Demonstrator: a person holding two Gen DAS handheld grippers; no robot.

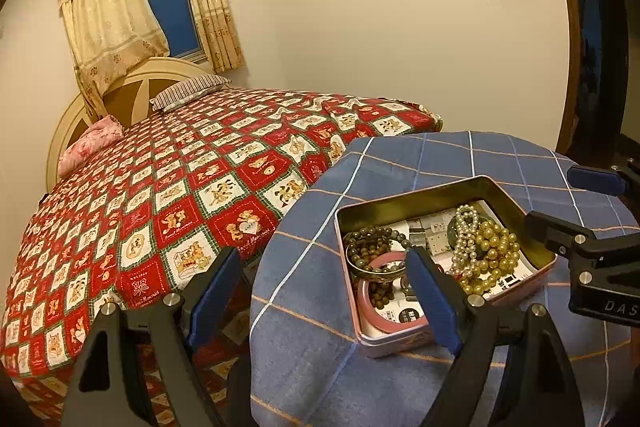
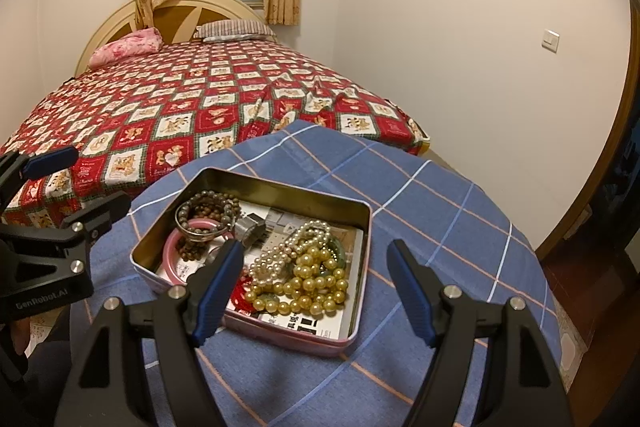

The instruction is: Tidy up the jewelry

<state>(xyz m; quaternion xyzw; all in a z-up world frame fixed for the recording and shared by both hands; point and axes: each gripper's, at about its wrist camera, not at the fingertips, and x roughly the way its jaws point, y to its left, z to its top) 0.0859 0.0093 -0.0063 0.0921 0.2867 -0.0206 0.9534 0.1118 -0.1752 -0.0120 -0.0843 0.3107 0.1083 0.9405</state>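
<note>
An open pink tin (image 1: 400,341) (image 2: 280,333) sits on a round table with a blue checked cloth (image 1: 320,367) (image 2: 440,207). It holds a gold pearl necklace (image 1: 494,253) (image 2: 316,283), a white pearl strand (image 1: 464,235) (image 2: 280,255), a pink bangle (image 1: 376,311) (image 2: 174,251), a metal bangle (image 2: 196,233) and brown bead bracelets (image 1: 366,241) (image 2: 208,205). My left gripper (image 1: 324,263) is open, hovering at the tin's left side. My right gripper (image 2: 316,255) is open above the tin's near edge. Both are empty.
A bed with a red patterned cover (image 1: 180,187) (image 2: 180,107) stands directly behind the table, with pillows at its headboard. A cream wall and a doorway (image 1: 592,47) are to the right. The right gripper shows in the left wrist view (image 1: 560,203), the left gripper in the right wrist view (image 2: 96,183).
</note>
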